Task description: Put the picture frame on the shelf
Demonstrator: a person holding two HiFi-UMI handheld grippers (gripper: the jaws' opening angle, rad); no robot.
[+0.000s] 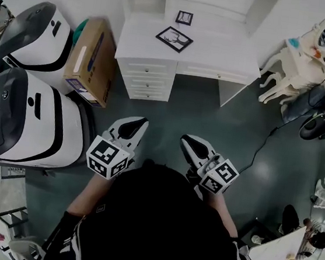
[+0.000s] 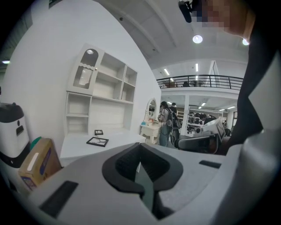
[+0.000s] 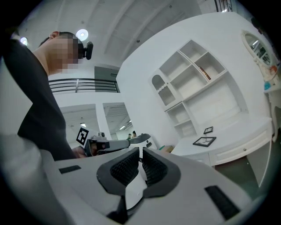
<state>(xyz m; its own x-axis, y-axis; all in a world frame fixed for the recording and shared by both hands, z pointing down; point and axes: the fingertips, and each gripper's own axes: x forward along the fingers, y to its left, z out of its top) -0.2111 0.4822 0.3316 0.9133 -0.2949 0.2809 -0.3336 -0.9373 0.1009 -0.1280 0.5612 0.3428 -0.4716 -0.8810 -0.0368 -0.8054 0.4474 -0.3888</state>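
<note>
Frame (image 1: 174, 39) is seen flat on the tabletop (image 1: 219, 54); left tool (image 1: 140, 122) and right tool (image 1: 186, 141) are held forward, pressed together, empty.

Your left gripper (image 2: 139, 167) and right gripper (image 3: 140, 166) have smooth, matt plastic shells, and the jaws carry black ribbed pads (image 3: 125, 168) that look rubbery. The bench (image 1: 218, 57) is smooth white paint, matt like the shelf (image 2: 109, 78). The picture frame (image 1: 174, 39) has a dark matt rim. The box (image 1: 93, 59) is plain brown cardboard. The floor (image 1: 210, 123) is smooth with a dull sheen.
</note>
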